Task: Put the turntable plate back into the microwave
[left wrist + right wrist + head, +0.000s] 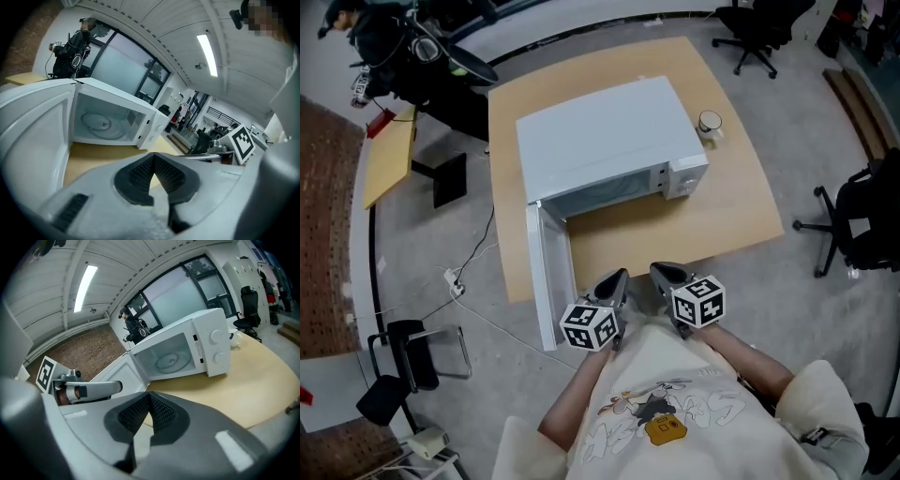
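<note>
A white microwave [609, 141] stands on a wooden table [722, 206] with its door [546, 272] swung wide open to the left. Inside the cavity the glass turntable plate [100, 123] lies flat; the right gripper view also shows this plate [172, 359]. My left gripper [614, 281] and right gripper [663, 274] hang side by side just off the table's front edge, apart from the microwave. Both point toward the open cavity. The left gripper [153, 157] is shut with nothing between its pads, and so is the right gripper [149, 397].
A small cup [710, 123] sits on the table right of the microwave. Office chairs stand at the back [759, 37] and at the right [862, 225]. A cable and plug [455, 281] lie on the floor left of the table. A person [70, 47] stands far behind.
</note>
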